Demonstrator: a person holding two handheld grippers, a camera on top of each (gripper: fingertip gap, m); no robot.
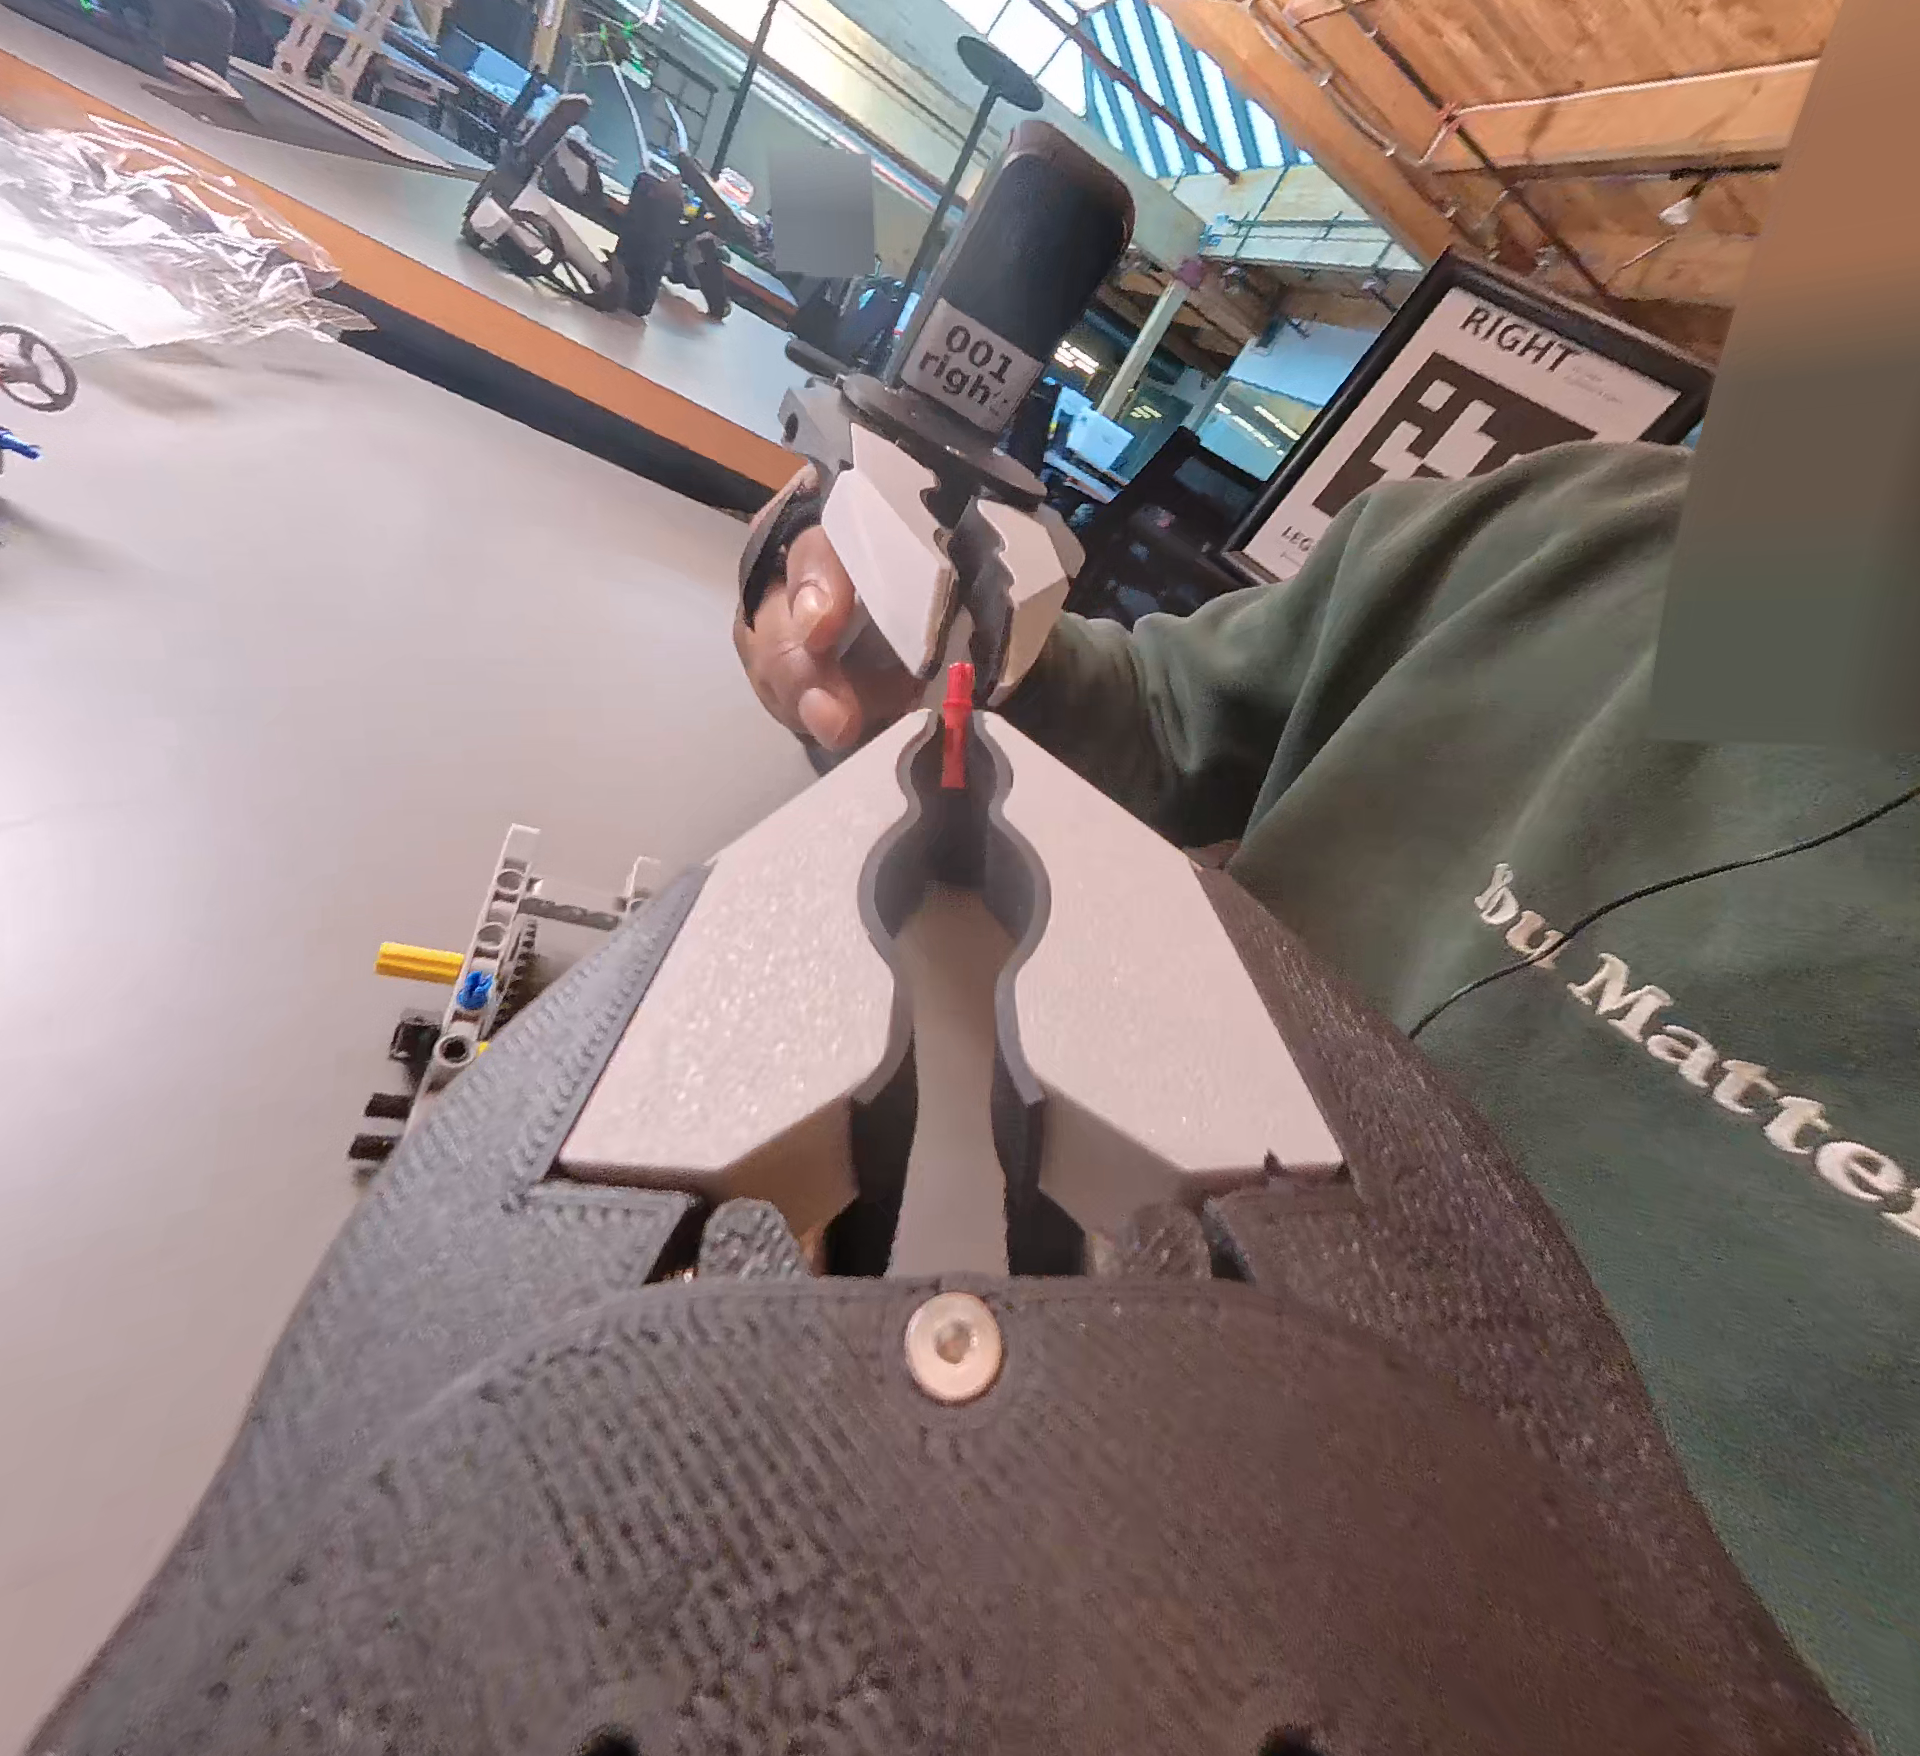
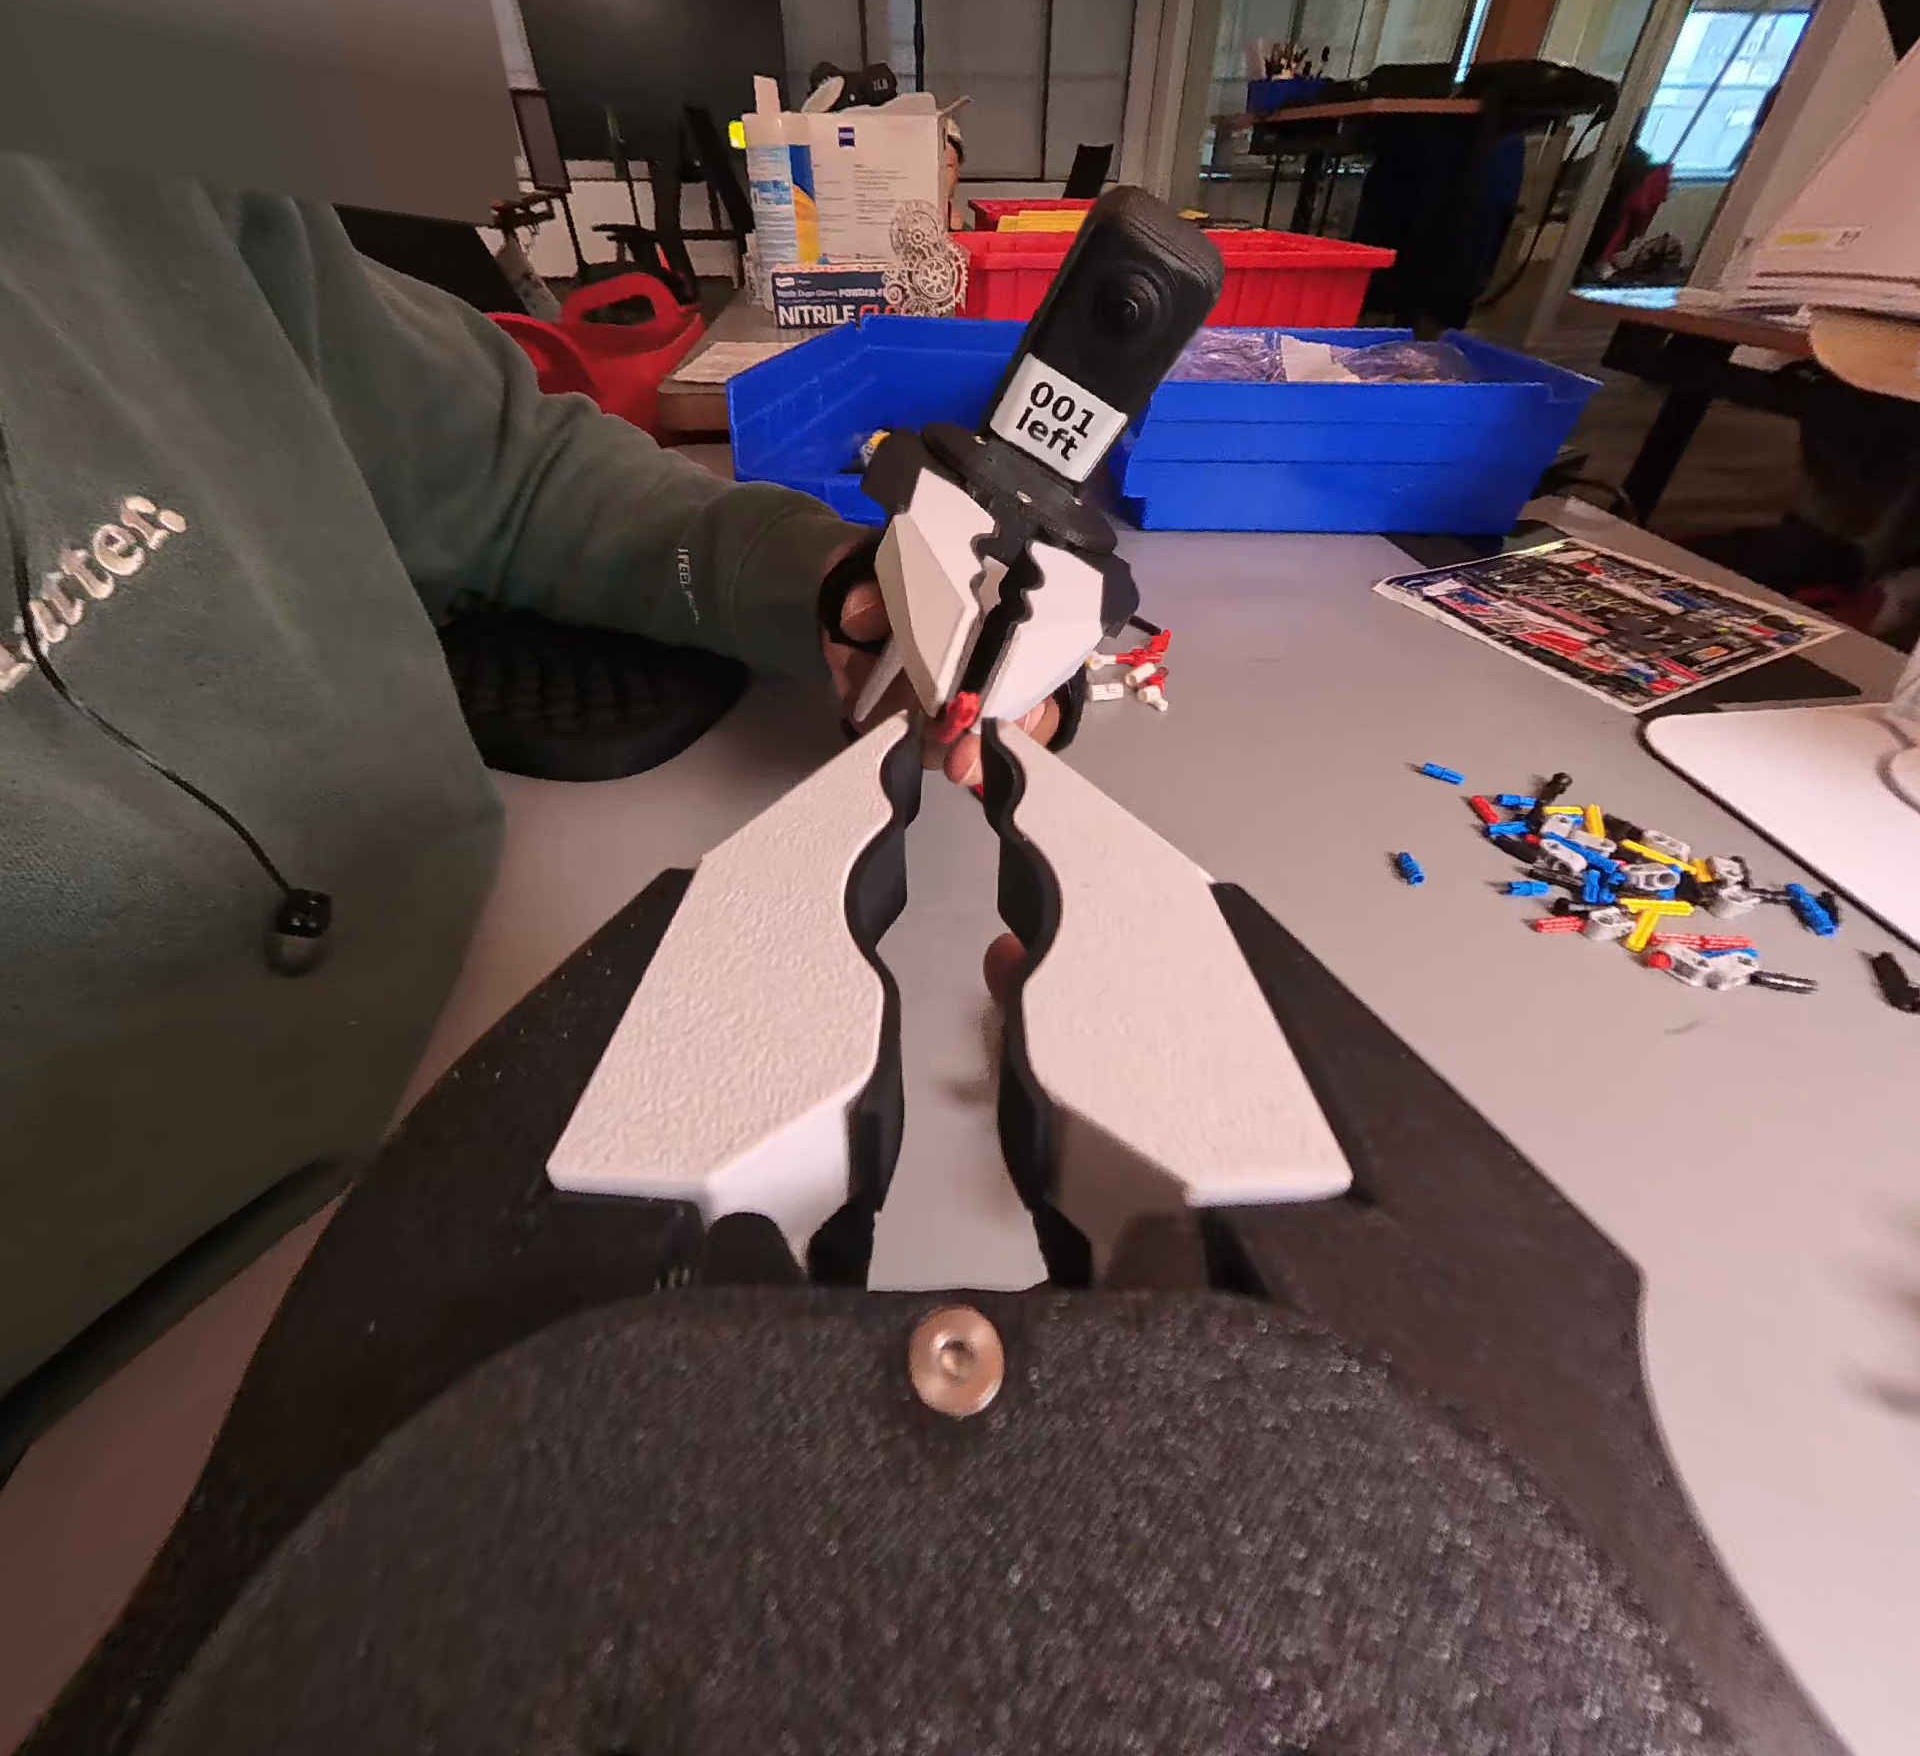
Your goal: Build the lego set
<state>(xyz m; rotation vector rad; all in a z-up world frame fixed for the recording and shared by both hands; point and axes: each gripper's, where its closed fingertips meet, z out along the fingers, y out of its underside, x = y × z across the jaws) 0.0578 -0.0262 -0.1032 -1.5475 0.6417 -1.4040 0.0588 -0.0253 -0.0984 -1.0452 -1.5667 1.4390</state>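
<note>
My left gripper (image 1: 954, 727) is shut on a small red pin (image 1: 953, 730), held upright at its tips above the grey table (image 1: 312, 667). My right gripper (image 2: 948, 732) faces it tip to tip, its jaws narrowly open around the free end of the red pin (image 2: 958, 711). In the left wrist view the right gripper (image 1: 961, 676) shows just above the pin. In the right wrist view the left gripper (image 2: 961, 704) shows held in a hand. A partly built grey frame (image 1: 499, 948) with a yellow axle (image 1: 416, 960) lies on the table to the left, partly hidden.
A pile of loose small pieces (image 2: 1621, 885) and an instruction booklet (image 2: 1600, 615) lie on the right. A few red and white pieces (image 2: 1132, 667) sit behind the left gripper. Blue bins (image 2: 1351, 449) stand at the back. A plastic bag (image 1: 135, 231) lies far left. Less than 4 cm separates the two grippers' tips.
</note>
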